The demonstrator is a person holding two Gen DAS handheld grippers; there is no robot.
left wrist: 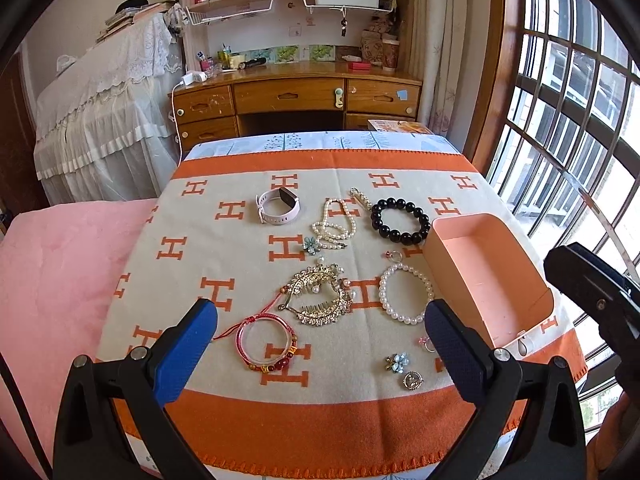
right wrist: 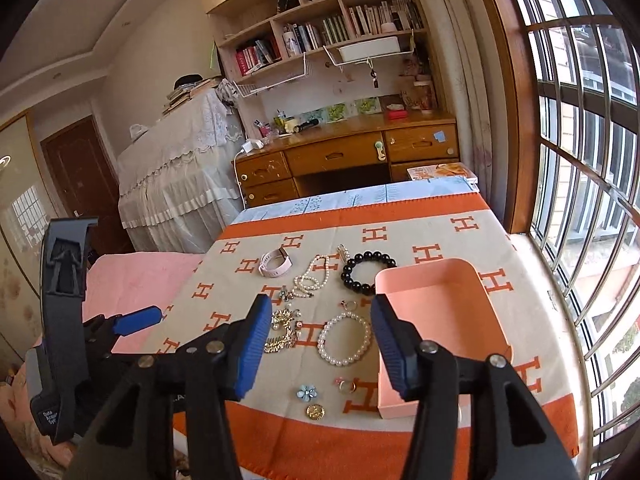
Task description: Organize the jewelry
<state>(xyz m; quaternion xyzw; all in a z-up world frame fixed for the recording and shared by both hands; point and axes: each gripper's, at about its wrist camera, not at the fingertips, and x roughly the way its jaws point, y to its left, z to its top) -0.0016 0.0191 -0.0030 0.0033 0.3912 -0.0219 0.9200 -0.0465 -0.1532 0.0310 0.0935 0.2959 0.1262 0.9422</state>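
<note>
Jewelry lies spread on an orange-and-cream H-patterned cloth [left wrist: 224, 248]. An empty pink box [left wrist: 486, 280] stands at the right, also in the right wrist view [right wrist: 436, 312]. A pearl bracelet [left wrist: 406, 294] [right wrist: 345, 339], black bead bracelet [left wrist: 400, 220] [right wrist: 366, 272], gold hair comb [left wrist: 318, 300], red cord bracelet [left wrist: 266, 344], pearl necklace [left wrist: 334, 222], white watch [left wrist: 278, 206] [right wrist: 275, 263] and small flower pieces [left wrist: 397, 361] lie left of the box. My left gripper [left wrist: 320, 344] is open above the near items. My right gripper [right wrist: 320, 340] is open above the pearl bracelet.
A gold round brooch [right wrist: 315, 412], a blue flower clip [right wrist: 306, 392] and a pink ring [right wrist: 346, 384] lie near the front orange border. A pink blanket [left wrist: 56, 272] is to the left. A barred window [left wrist: 580, 120] is at the right, a wooden desk [left wrist: 296, 96] behind.
</note>
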